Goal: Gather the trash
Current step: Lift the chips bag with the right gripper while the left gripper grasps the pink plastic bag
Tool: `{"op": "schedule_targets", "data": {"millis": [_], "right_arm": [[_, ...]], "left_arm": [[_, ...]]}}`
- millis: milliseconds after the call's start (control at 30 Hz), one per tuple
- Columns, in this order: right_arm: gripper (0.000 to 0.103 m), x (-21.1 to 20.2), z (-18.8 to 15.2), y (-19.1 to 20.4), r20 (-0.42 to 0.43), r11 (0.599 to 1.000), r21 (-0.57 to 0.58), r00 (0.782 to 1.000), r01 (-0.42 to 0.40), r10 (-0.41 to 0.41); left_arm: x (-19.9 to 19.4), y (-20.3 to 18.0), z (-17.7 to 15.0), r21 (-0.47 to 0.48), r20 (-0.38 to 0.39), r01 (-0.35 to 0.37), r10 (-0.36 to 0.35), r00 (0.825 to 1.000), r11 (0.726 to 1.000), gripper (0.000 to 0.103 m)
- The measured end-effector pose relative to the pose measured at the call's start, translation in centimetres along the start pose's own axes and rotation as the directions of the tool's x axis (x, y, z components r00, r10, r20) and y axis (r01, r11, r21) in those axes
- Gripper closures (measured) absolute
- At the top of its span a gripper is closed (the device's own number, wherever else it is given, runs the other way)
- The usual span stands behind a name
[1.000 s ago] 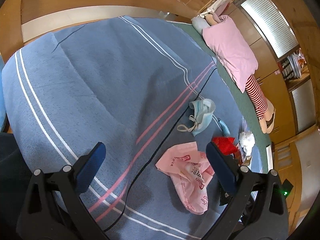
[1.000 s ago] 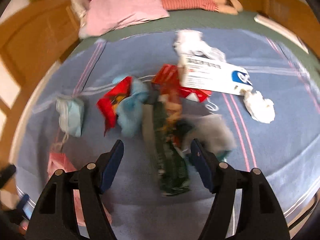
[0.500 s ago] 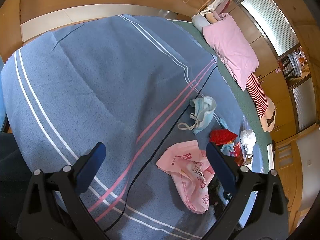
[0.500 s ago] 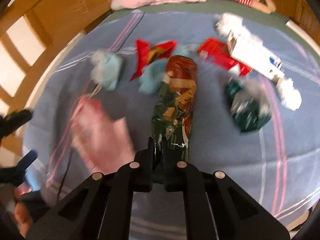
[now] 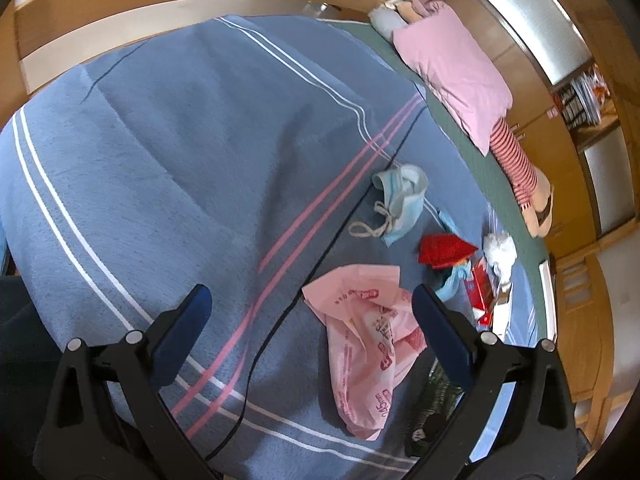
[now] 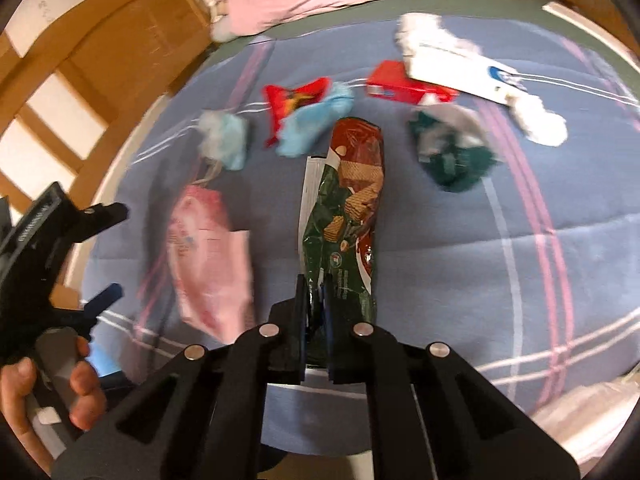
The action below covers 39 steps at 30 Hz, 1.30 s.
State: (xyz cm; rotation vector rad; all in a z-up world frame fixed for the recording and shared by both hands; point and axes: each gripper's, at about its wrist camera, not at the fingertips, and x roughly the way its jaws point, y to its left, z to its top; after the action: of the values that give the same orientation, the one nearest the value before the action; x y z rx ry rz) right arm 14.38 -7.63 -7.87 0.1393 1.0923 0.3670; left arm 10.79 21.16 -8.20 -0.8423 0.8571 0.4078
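My right gripper (image 6: pixel 315 300) is shut on a long green and red wafer wrapper (image 6: pixel 348 204), held above the blue striped blanket (image 6: pixel 440 232). A pink plastic bag (image 6: pixel 208 264) lies to its left, and it also shows in the left wrist view (image 5: pixel 368 344) between the fingers of my left gripper (image 5: pixel 312 312), which is open and empty above it. A blue face mask (image 5: pixel 400 200), a red wrapper (image 5: pixel 444 250), a light blue wad (image 6: pixel 316 124), a red carton (image 6: pixel 400 84), a white box (image 6: pixel 460 76), white tissue (image 6: pixel 540 120) and a dark green wrapper (image 6: pixel 452 152) lie scattered.
A pink pillow (image 5: pixel 452 68) and a doll with striped legs (image 5: pixel 520 168) lie on the green mattress edge (image 5: pixel 472 148). A wooden bed rail (image 6: pixel 80 92) runs along the left. A thin black cord (image 5: pixel 320 264) crosses the blanket.
My right gripper closed on the wafer wrapper and lifted it, moving left toward the pink bag. The left gripper stayed open and shifted only slightly.
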Motion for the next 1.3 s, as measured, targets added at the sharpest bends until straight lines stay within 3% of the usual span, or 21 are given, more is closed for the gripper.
{"op": "schedule_targets", "data": {"millis": [100,333,733,800,867,933,1033,1133,1167,1300], "right_arm": [[0.095,0.1,-0.4,-1.2,-0.011,0.999,0.023,0.999,0.035,-0.035],[0.095,-0.6,-1.5,-3.0,0.001,0.997,0.076,1.000,0.025,-0.025],[0.095,-0.2,-1.9,-3.0,0.000,0.996,0.082,1.000,0.022,-0.022],[0.088,-0.2,-1.9,-2.9,0.004,0.996,0.080,0.999,0.031,-0.031],[0.071,-0.1,-1.7,-2.9,0.011,0.995,0.079,0.998,0.061,-0.062],[0.067,0.0,-1.6,-3.0,0.024,0.994,0.078,0.997,0.076,-0.078],[0.067,0.2,-1.4,-3.1,0.025,0.994,0.076,0.996,0.078,-0.080],[0.091,-0.1,-1.5,-3.0,0.039,0.996,0.067,0.998,0.054,-0.057],[0.094,-0.3,-1.6,-3.0,0.046,0.997,0.063,0.998,0.047,-0.050],[0.095,-1.1,-1.7,-3.3,0.068,0.997,0.078,0.997,0.029,-0.034]], "left_arm": [[0.1,-0.5,-0.2,0.025,-0.008,-0.003,0.003,1.000,1.000,0.003],[0.2,-0.8,-0.4,0.045,-0.014,-0.011,0.011,1.000,0.999,0.003],[0.5,-1.0,-0.5,0.064,-0.028,-0.009,0.011,1.000,0.998,0.003],[0.6,-1.1,-0.5,0.064,-0.030,-0.008,0.010,1.000,0.998,0.003],[0.6,-1.1,-0.5,0.065,-0.034,-0.007,0.010,0.999,0.998,0.003],[0.7,-1.1,-0.6,0.068,-0.037,-0.004,0.006,0.999,0.998,0.003],[0.7,-1.1,-0.5,0.065,-0.051,0.018,-0.015,0.999,0.998,0.003],[1.2,-0.6,-0.5,0.026,-0.090,0.068,-0.065,0.994,0.997,0.003],[1.3,-0.6,-0.5,0.019,-0.100,0.077,-0.075,0.992,0.997,0.003],[1.6,-2.2,-1.3,0.102,-0.150,0.142,-0.126,0.981,0.985,0.003]]}}
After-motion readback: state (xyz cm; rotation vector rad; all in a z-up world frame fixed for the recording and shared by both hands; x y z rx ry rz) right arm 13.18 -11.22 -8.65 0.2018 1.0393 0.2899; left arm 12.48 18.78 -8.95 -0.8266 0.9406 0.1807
